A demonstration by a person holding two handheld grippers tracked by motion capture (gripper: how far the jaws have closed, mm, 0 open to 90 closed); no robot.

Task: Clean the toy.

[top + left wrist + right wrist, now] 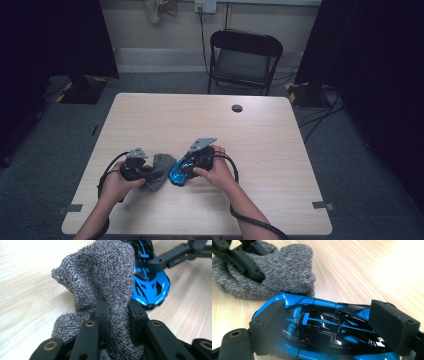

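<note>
High view: a person is sitting at a pale wooden desk (150,115), a hand on each of two black tongs. The left tongs (150,175) are pinching one grey terry-cloth rag (161,170), bunched up on the desk near the front edge, left of centre. In the left gripper view the jaws are standing narrow, with a fold of the rag (100,287) squeezed between the pads and rising in front of the camera, hiding most of what is lying beyond.

The right tongs (181,172) are gripping one glossy blue-and-black toy sports car (177,176), which is sitting on the desk just beside the rag, touching it or nearly so. In the right gripper view the jaws are standing wide, one pad pressing on each side of the toy car (324,327), while the rag (284,272) and the left tongs are lying right behind it. In the left gripper view the car's blue nose (150,287) is peeking out from behind the rag, with an arm of the right tongs crossing over it.

Around them: one round cable hole (237,108) is showing in the far part of the desk, one black folding chair (244,60) is standing behind the desk, and cables are trailing over the grey carpet at the right.
</note>
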